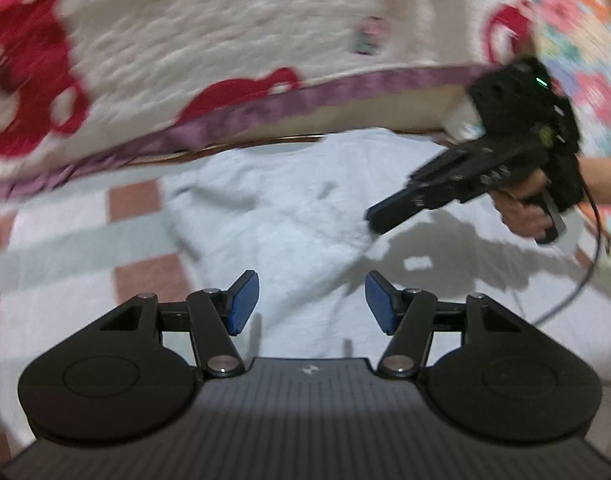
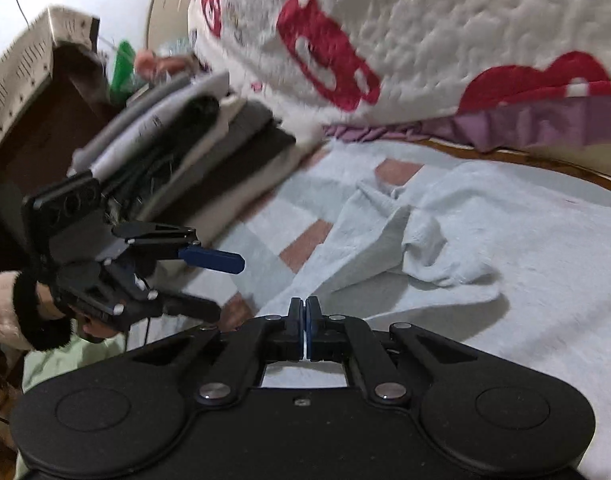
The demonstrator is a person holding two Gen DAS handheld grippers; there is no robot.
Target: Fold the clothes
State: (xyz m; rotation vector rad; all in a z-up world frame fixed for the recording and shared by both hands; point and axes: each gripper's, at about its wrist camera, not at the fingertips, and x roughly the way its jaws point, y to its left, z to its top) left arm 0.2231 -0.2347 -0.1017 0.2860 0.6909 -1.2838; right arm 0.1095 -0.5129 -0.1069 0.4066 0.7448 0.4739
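Observation:
A pale blue garment (image 1: 289, 208) lies rumpled on the bed, and its bunched folds (image 2: 421, 240) show in the right wrist view. A taut ridge of the cloth runs to my right gripper (image 2: 305, 312), which is shut on the garment's edge. From the left wrist camera, that right gripper (image 1: 375, 220) sits at the cloth's right edge, held by a hand (image 1: 521, 208). My left gripper (image 1: 312, 302) hovers open just above the garment's near part, nothing between its blue pads (image 1: 245, 304). Seen from the right wrist, the left gripper (image 2: 225, 284) is open at the left.
A white quilt (image 1: 185, 48) with red shapes and a purple hem hangs along the far side of the bed. A stack of folded clothes (image 2: 209, 148) sits at the back left. The checked bedsheet (image 1: 65, 248) has pink squares. A black cable (image 1: 577, 288) trails at the right.

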